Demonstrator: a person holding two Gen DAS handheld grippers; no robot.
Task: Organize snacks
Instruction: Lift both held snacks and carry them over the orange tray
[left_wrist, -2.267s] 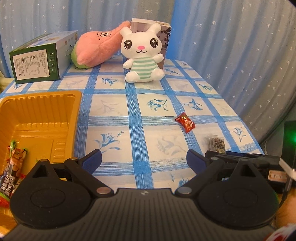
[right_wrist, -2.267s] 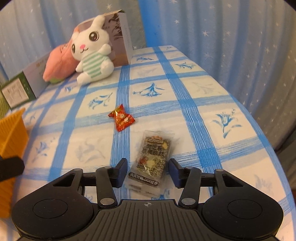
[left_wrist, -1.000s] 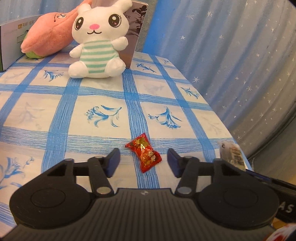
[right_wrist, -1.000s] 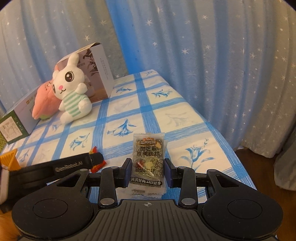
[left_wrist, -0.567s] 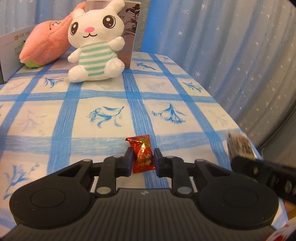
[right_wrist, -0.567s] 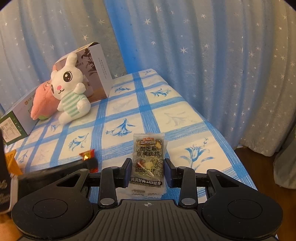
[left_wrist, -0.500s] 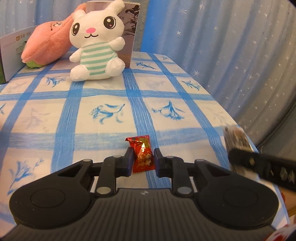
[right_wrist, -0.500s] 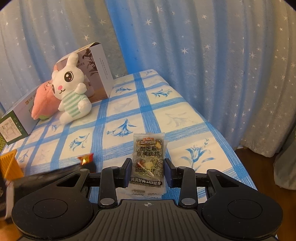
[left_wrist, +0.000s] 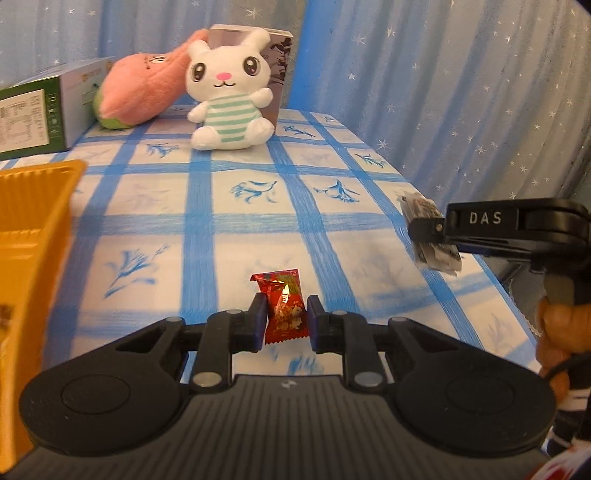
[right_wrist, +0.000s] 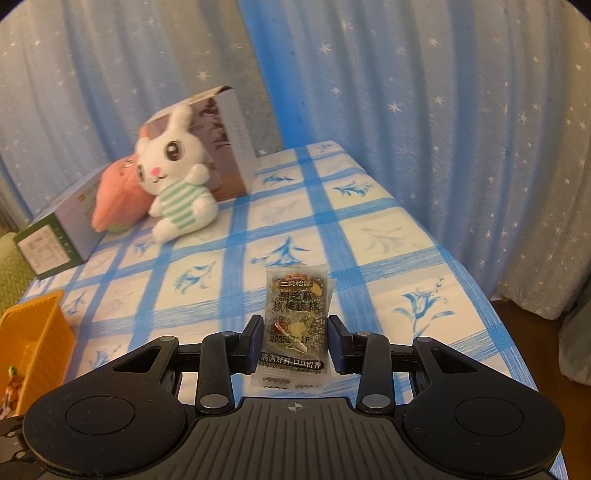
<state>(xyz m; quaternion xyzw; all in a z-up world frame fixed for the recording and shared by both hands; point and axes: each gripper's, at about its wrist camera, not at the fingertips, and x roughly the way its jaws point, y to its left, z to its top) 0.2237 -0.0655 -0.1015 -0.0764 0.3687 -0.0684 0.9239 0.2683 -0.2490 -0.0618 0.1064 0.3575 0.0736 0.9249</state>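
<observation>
While both of our claws are lifted above the blue-and-white checked tablecloth (left_wrist: 229, 236), each one has its fingers pressed in on a snack. Our left gripper (left_wrist: 283, 320) pinches a small red foil candy wrapper (left_wrist: 282, 306) by its lower half; the wrapper is glossy and crinkled, printed with gold and pale figures, with a zigzag-cut bottom edge hanging below the pads and a twisted top corner sticking up above them. Our right gripper (right_wrist: 293, 345) clamps a clear plastic snack packet (right_wrist: 295, 321) upright between its blue-padded fingers (right_wrist: 255, 341). Through the film we see a dark, seed-speckled block with paler pieces in it; white Chinese characters run across the front, a black band with more characters crosses the lower part, and the sealed bottom edge is serrated. In the left wrist view that same packet (left_wrist: 430, 236) shows at the right edge, gripped side-on by the black right tool, well apart from the red candy.

At the left edge of the cloth stands an orange ribbed plastic tray (left_wrist: 33, 229), with a bit of another wrapper showing inside it in the right wrist view. At the far end sit a white plush rabbit in a green-striped shirt (left_wrist: 229, 96), a pink plush toy (left_wrist: 140, 96) leaning beside it, a green-and-white carton (left_wrist: 40, 110) and a grey printed box (right_wrist: 225, 136) behind the rabbit.
</observation>
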